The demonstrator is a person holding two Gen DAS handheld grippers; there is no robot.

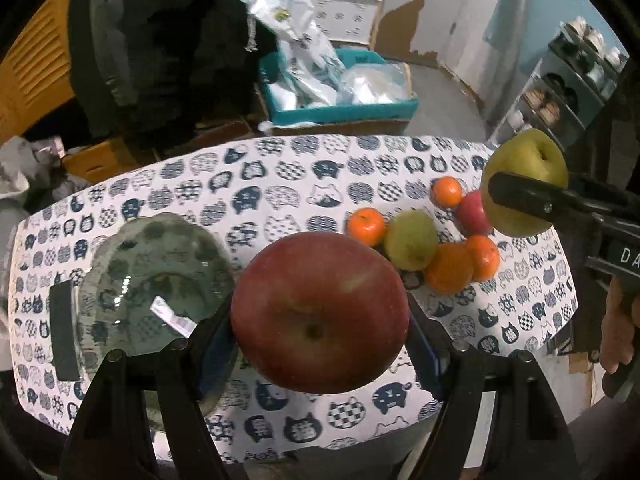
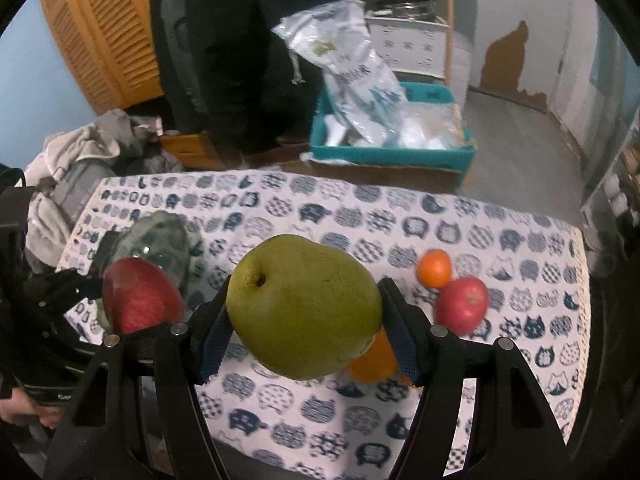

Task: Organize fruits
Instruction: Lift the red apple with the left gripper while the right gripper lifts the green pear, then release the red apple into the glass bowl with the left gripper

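Red and large, the apple (image 1: 320, 312) sits clamped between the left gripper (image 1: 320, 344) pads, lifted above the cat-print tablecloth (image 1: 280, 196), with the glass bowl (image 1: 152, 280) at its nine o'clock. Grasping a green pear (image 2: 304, 306), the right gripper (image 2: 304, 332) holds it off the cloth too. Loose fruit lies on the cloth at the apple's two o'clock: a second pear (image 1: 412, 240), a small red apple (image 1: 472, 212) and several oranges (image 1: 366, 226) bunched together.

I saw the glass bowl (image 1: 148, 280) on the table's (image 1: 280, 184) left; a cluster of fruit (image 1: 432, 236) lay right; a box (image 1: 340, 108) stood on the floor behind.
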